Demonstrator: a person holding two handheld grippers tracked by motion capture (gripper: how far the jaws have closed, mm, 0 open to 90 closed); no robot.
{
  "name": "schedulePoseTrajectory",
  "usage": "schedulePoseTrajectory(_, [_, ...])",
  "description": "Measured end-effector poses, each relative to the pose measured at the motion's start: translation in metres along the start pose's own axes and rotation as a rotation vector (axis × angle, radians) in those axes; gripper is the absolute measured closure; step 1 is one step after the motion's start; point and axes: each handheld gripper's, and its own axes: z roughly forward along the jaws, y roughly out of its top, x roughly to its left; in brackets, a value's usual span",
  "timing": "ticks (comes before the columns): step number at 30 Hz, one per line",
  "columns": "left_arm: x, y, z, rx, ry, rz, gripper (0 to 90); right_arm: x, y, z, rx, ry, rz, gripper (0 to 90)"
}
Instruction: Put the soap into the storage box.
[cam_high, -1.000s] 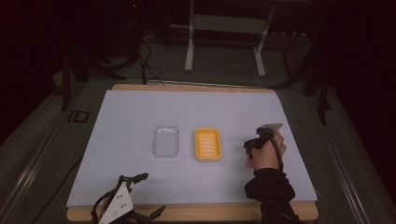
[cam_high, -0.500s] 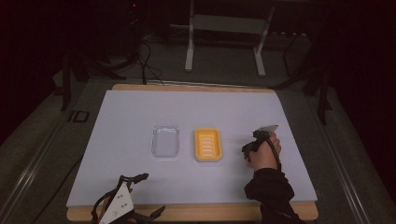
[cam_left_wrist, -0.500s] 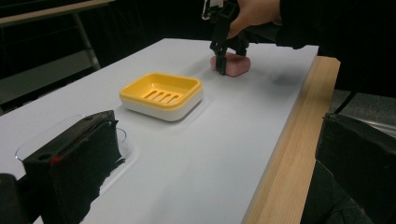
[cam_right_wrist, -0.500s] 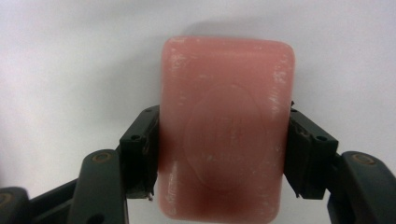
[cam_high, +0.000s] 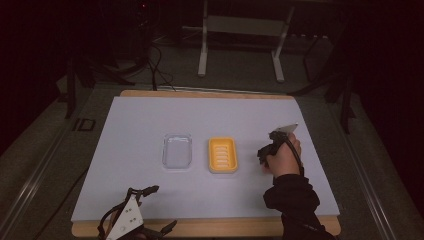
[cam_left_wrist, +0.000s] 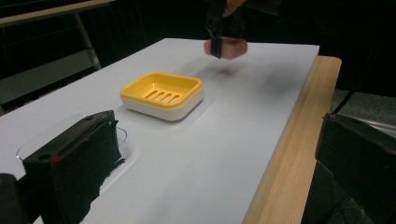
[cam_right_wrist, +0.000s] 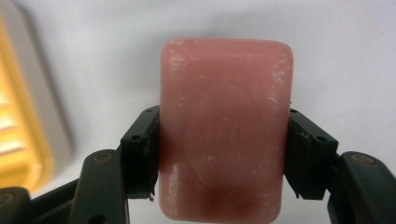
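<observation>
Since a second ago: right gripper (cam_high: 264, 154) has shifted slightly leftward, toward the yellow soap dish (cam_high: 222, 155); hand lower in the high view. Left gripper (cam_high: 142, 210), dish and clear lid (cam_high: 177, 151) unchanged.

Step in hand, by my reading: carrying the pink soap bar (cam_right_wrist: 225, 128) across to the dish. Bar is off the surface; its shadow lies on the white sheet beneath it in the left gripper view (cam_left_wrist: 227, 46). It hangs just right of the dish, not yet over it.

Right gripper: jaws closed partway, clamped on the bar's two long sides at about mid-length, pads pressed flat to the soap. Grip looks square and even; bar's broad face is toward the camera, embossed oval visible. Dish edge shows at the left margin of the right gripper view (cam_right_wrist: 18, 135).

Left gripper: at the near-left edge of the surface (cam_high: 300, 112), jaws spread wide, holding nothing. One jaw overlaps the clear lid in its own view; whether it touches, cannot tell.

Next move, judged: keep travelling left until the bar sits over the slotted tray, lower with the long axis along the dish, then release. Soap is slick, so a tilted set-down could slide it onto the rim.
</observation>
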Motion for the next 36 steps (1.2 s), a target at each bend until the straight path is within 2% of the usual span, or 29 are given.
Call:
schedulePoseTrajectory(2, [0.000, 0.000, 0.000, 0.000, 0.000, -0.001, 0.5, 0.000, 0.001, -0.003, 0.000, 0.007, -0.004, 37.7])
schedulePoseTrajectory(3, [0.000, 0.000, 0.000, 0.000, 0.000, 0.001, 0.5, 0.002, 0.003, -0.010, 0.006, 0.019, -0.020, 37.7])
schedulePoseTrajectory(6, [0.000, 0.000, 0.000, 0.000, 0.001, 0.000, 0.5, 0.004, 0.004, -0.015, 0.014, 0.039, -0.037, 37.7])
schedulePoseTrajectory(8, [0.000, 0.000, 0.000, 0.001, 0.000, 0.001, 0.5, 0.006, 0.004, -0.020, 0.024, 0.034, -0.058, 37.7])
schedulePoseTrajectory(14, [0.000, 0.000, 0.000, 0.002, 0.000, 0.003, 0.5, 0.016, 0.004, -0.034, 0.027, 0.066, -0.109, 37.7])
schedulePoseTrajectory(19, [0.000, 0.000, 0.000, 0.002, 0.000, 0.001, 0.5, 0.029, 0.004, -0.046, 0.022, 0.088, -0.150, 37.7])
schedulePoseTrajectory(26, [0.000, 0.000, 0.000, 0.001, 0.000, 0.001, 0.5, 0.054, 0.005, -0.058, 0.027, 0.093, -0.199, 37.7])
schedulePoseTrajectory(33, [0.000, 0.000, -0.001, -0.003, -0.002, -0.001, 0.5, 0.078, 0.005, -0.062, 0.032, 0.083, -0.246, 37.7])
schedulePoseTrajectory(36, [0.000, 0.000, -0.001, -0.004, -0.003, -0.001, 0.5, 0.087, 0.005, -0.062, 0.037, 0.099, -0.268, 37.7])
